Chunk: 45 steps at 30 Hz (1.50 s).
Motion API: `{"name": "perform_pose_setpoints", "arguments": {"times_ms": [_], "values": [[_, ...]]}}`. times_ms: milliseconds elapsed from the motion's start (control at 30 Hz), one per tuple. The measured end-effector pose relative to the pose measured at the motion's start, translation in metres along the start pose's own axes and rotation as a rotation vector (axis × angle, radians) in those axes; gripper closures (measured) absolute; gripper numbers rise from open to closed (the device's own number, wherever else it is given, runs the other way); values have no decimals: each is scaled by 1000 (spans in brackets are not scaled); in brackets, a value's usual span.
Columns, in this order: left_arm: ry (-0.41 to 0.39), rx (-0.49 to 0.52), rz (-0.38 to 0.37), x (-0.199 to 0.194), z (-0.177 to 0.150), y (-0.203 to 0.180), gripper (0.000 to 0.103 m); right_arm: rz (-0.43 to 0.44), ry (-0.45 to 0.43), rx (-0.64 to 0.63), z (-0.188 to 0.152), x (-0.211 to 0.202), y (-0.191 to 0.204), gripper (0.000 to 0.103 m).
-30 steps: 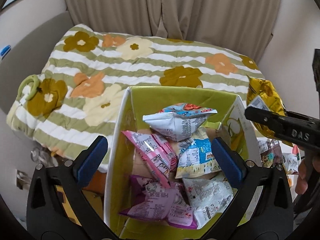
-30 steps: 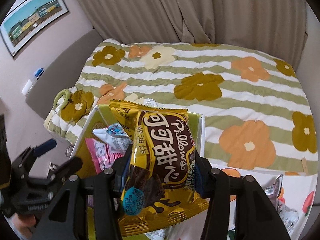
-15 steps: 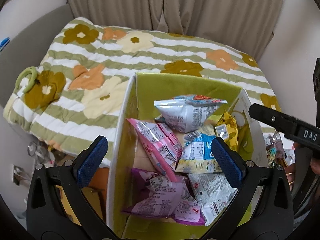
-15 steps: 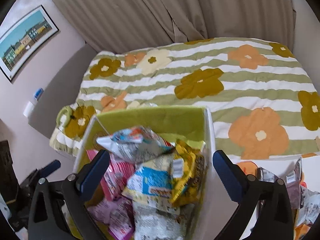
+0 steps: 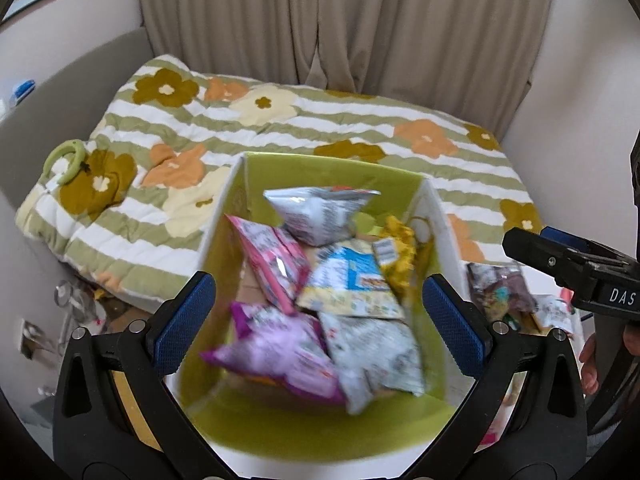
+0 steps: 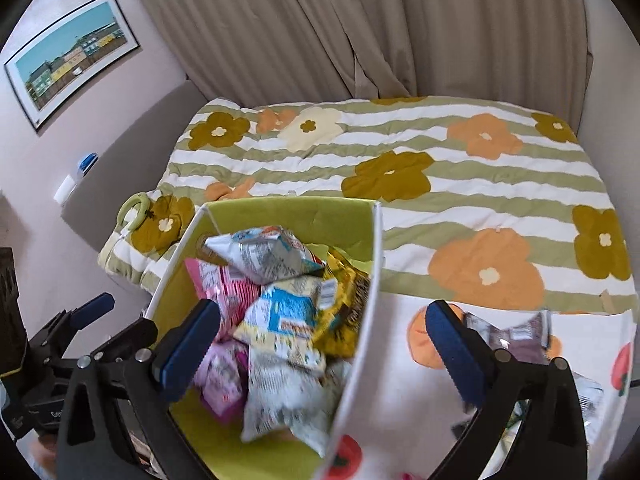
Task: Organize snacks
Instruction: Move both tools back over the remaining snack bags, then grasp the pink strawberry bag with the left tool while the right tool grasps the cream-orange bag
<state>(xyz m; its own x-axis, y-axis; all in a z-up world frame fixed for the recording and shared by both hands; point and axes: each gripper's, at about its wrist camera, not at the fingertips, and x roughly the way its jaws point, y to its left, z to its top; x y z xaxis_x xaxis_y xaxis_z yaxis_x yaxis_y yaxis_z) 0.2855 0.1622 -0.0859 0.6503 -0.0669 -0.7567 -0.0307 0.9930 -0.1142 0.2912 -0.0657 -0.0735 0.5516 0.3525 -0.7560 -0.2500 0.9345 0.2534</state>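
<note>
A green-lined box [image 5: 332, 168] [image 6: 288, 216] holds several snack packets: pink [image 5: 272, 264], purple [image 5: 276, 352], silver [image 5: 320, 212], blue-and-white [image 5: 348, 284]. A yellow-and-brown packet [image 6: 344, 304] lies against the box's right wall [image 5: 400, 248]. My left gripper [image 5: 320, 320] is open and empty above the box. My right gripper [image 6: 320, 344] is open and empty over the box's right wall. More packets [image 6: 516, 332] lie on the white cloth to the right of the box [image 5: 500, 292].
A bed with a striped flower quilt [image 5: 280, 120] [image 6: 440, 168] lies behind the box. Curtains [image 6: 360, 28] hang at the back. A green ring [image 5: 64, 156] lies on the quilt's left end. A framed picture [image 6: 72, 60] hangs on the left wall.
My right gripper opened and let the yellow-and-brown packet drop into the box, then pulled back to the right. My left gripper stayed open and drew back a little.
</note>
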Motion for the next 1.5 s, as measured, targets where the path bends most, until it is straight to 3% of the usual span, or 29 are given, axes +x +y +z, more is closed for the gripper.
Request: {"name": "perform_pose_setpoints", "arguments": {"times_ms": [400,700,1100,1400,1500], "values": [[-36,15,-51,-60,-73,-96,0,-77,-77,-50,-66,-109,-61,1],[-11,64,-91,-71,-125,-153,0,-181,-138,-21,-118,-157,-104,1],[146,160,-138,-8,-180,-191,1,-239,-99,70,-170,-140,-148,1],[237,213,-141,57,-220,-203,1,-259,-17,149,-203,-87,-174,1],[271,224,-152,76,-229,-205,8,-271,5,156,-208,-70,-177,1]]}}
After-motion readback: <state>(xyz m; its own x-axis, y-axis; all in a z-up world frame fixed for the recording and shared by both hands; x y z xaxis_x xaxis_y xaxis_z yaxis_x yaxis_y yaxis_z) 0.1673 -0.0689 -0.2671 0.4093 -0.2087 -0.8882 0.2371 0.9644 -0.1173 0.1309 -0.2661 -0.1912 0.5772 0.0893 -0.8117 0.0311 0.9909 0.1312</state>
